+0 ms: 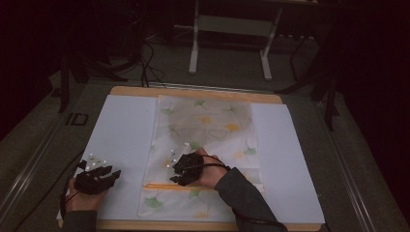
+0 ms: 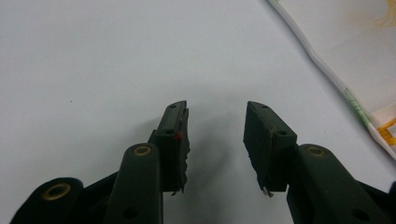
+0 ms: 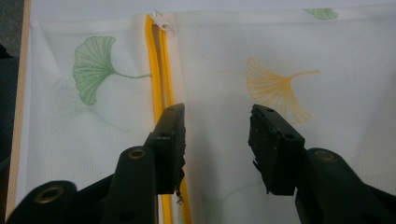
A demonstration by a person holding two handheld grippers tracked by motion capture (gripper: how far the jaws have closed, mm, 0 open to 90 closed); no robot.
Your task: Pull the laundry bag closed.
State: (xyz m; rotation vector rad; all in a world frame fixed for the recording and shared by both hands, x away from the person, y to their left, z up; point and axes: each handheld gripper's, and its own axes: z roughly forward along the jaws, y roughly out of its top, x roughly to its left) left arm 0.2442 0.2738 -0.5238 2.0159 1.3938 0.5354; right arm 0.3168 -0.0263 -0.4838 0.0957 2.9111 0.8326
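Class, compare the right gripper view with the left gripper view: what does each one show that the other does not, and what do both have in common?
Right gripper view: the right gripper hangs open over a white fabric cover printed with a green leaf and a yellow leaf; a yellow zipper ends at a white pull.

Left gripper view: the left gripper hangs open over a plain white sheet.

Both: two black jaws apart, holding nothing. The cover's edge also crosses the left gripper view's corner.

Dim, murky high view with near-black surroundings; gripper views brighter, perhaps slightly soft.
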